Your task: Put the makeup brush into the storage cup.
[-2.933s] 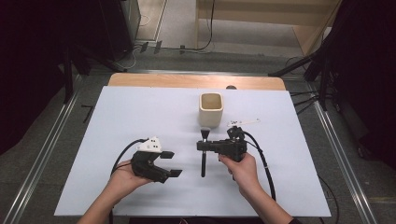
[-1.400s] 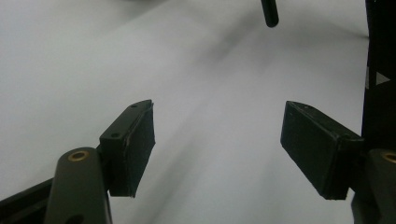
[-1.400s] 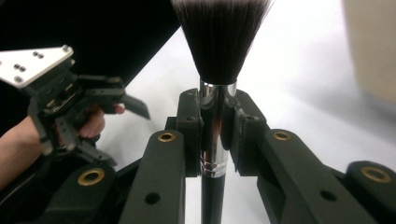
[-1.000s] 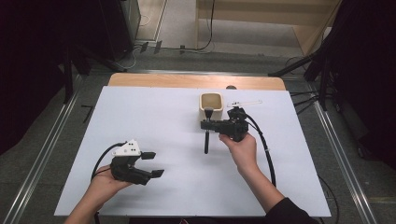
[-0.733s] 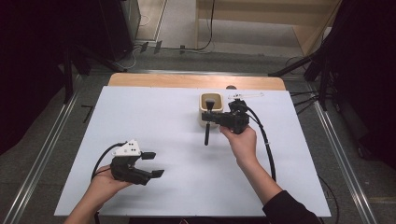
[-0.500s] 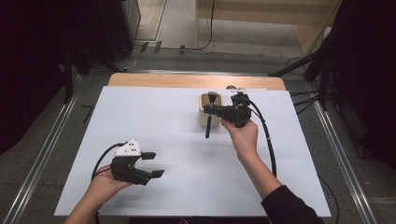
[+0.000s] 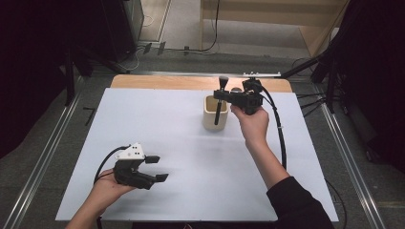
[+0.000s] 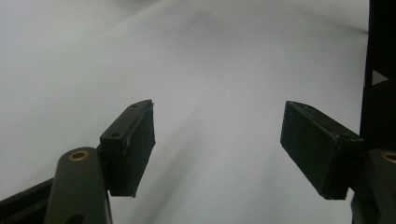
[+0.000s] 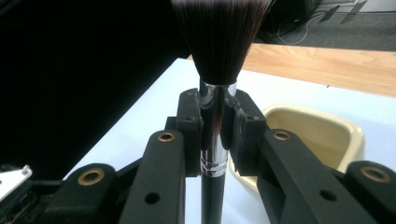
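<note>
Right gripper (image 7: 223, 94) was clamped on the silver ferrule of a makeup brush (image 7: 218, 102), held upright with bristles up. The black handle hung down over the cream cup (image 7: 208, 119), which stood on the white table (image 7: 157, 119) near its far edge, right of centre. Whether the handle tip was inside the cup could not be told. Left gripper (image 7: 156, 168) rested near the table's near left corner, jaws apart, nothing between them.

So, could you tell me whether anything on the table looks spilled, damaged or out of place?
Nothing stands out. The right gripper holds the makeup brush upright by its metal ferrule beside the cream cup, which stands upright. The left gripper is open over the white table.
</note>
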`<state>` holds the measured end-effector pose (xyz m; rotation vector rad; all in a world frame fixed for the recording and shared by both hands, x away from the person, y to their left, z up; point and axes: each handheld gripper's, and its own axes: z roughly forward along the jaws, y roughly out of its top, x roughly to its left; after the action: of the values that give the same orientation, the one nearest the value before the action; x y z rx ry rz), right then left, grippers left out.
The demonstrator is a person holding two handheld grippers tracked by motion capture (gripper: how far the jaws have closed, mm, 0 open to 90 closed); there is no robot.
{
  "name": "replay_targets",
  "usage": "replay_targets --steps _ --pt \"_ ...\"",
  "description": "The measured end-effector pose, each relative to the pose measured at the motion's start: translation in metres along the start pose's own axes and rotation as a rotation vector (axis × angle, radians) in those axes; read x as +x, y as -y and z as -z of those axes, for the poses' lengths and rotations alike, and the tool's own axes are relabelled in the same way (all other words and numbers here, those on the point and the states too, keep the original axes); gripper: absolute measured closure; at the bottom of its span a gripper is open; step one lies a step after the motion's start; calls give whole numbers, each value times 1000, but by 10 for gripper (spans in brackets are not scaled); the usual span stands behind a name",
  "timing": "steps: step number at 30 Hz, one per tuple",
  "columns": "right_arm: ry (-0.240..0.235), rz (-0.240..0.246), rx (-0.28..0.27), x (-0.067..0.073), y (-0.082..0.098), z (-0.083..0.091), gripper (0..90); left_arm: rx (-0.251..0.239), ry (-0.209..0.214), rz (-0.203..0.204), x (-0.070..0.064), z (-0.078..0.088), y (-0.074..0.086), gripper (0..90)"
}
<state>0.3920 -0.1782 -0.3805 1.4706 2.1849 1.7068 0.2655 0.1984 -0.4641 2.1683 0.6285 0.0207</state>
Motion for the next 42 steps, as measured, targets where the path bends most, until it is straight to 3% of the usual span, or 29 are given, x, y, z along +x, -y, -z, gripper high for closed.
replay_targets --steps 11,18,37,42 --pt "55 9 -26 -4 -23 4 779 -4 6 0 0 0 0 270" --pt "52 -6 -72 -8 -28 4 779 -11 16 3 -1 -1 -1 270" --pt "154 90 -109 -6 -40 -6 778 -8 21 3 -1 -1 0 270" --pt "193 141 -129 -4 -38 -12 778 -3 21 3 -1 -1 0 270"
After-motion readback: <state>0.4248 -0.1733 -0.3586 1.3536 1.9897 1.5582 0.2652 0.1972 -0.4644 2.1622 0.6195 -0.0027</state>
